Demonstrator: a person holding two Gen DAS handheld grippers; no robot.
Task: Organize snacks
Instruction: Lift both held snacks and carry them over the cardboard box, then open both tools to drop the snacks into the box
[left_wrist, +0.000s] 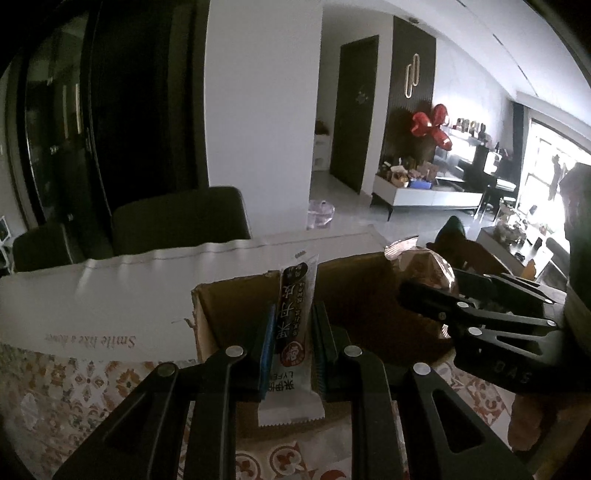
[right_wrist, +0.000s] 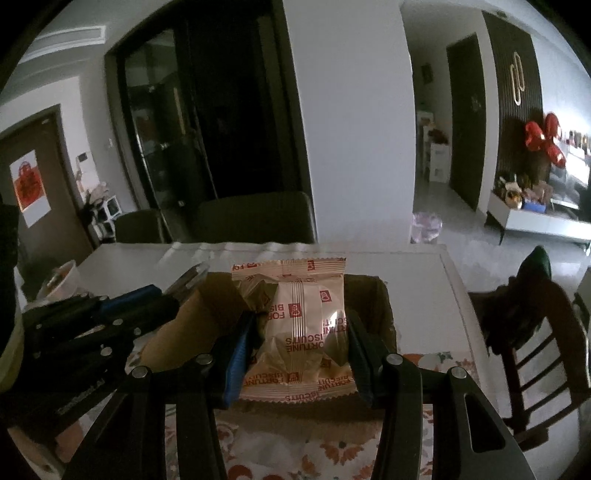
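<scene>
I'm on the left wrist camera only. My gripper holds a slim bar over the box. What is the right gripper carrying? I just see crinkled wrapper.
Observer: The right gripper is shut on a pinkish fortune biscuits packet, red lettering on it.
Operator: Is it over the box too?
Observer: Yes, the packet hangs above the cardboard box, which looks open.
Operator: Anything on the table to my left, out of my view?
Observer: A pale cup stands near the table's far left edge, beyond your left gripper.
</scene>
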